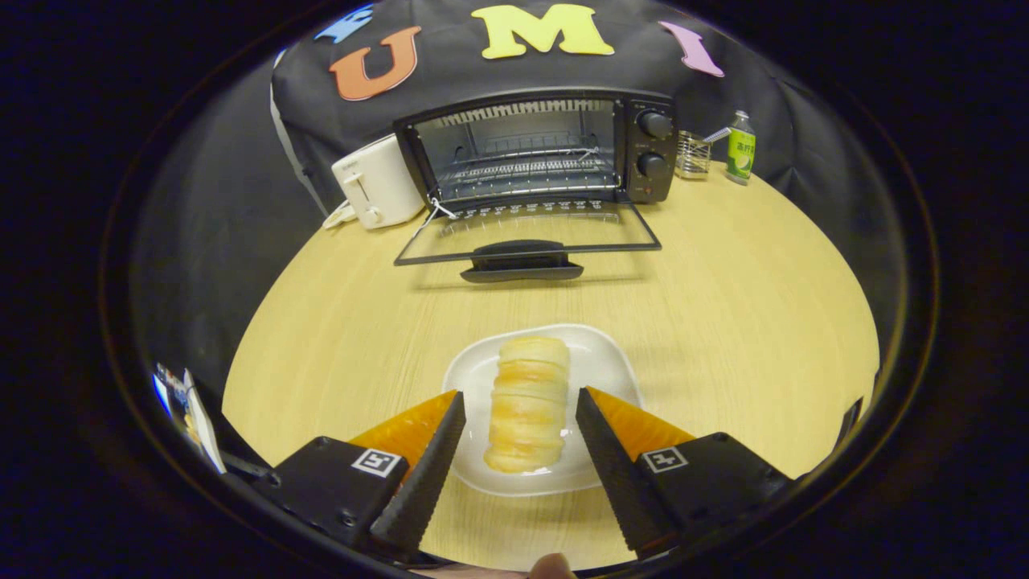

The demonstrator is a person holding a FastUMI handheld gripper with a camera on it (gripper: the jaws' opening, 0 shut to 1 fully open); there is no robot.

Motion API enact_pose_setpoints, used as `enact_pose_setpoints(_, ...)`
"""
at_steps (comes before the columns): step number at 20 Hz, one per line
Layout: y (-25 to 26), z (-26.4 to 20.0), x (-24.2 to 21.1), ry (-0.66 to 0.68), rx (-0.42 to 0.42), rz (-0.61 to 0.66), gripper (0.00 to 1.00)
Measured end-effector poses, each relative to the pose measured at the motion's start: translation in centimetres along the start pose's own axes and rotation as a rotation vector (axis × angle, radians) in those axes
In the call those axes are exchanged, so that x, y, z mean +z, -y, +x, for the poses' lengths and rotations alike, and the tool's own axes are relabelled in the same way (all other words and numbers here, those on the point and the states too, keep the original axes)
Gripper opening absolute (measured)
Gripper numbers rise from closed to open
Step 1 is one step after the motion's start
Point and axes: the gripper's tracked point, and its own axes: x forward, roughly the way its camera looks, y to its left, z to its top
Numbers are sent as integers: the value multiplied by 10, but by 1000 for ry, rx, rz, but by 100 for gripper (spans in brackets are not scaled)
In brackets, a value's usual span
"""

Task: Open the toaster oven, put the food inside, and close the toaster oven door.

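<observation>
On the worktop (723,305), the bread roll (526,402) lies on a plate (599,354) between the spread fingers of the tongs (521,434), touching neither. Beyond stands the toaster oven (534,149), door (526,233) folded down toward the plate. A toaster (376,183) sits left of it; a wire holder (692,154) and bottle (740,148) right.

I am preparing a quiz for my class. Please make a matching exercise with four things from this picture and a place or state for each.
Things:
1. bread roll
2. toaster oven door
3. white toaster
4. green bottle

Places or states:
A. folded down, open
B. on the white plate, between the open gripper fingers
C. beyond the oven's knob side, by the wall
D. beside the oven, opposite its knobs

Pairs: 1-B, 2-A, 3-D, 4-C
</observation>
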Motion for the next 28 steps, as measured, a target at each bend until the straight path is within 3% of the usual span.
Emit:
enact_pose_setpoints(5,0,10,-9,-21,-16,24,84)
enact_pose_setpoints(9,3,13,-11,-24,-35,42,60)
enact_pose_setpoints(12,-2,4,-3,-11,-2,103,44)
enact_pose_setpoints(15,-9,-13,24,28,44,155,40)
enact_pose_setpoints(20,-15,-27,105,126,70,216,39)
enact_pose_setpoints(23,-18,-8,151,141,77,272,39)
enact_pose_setpoints(28,2,53,208,168,-9,343,39)
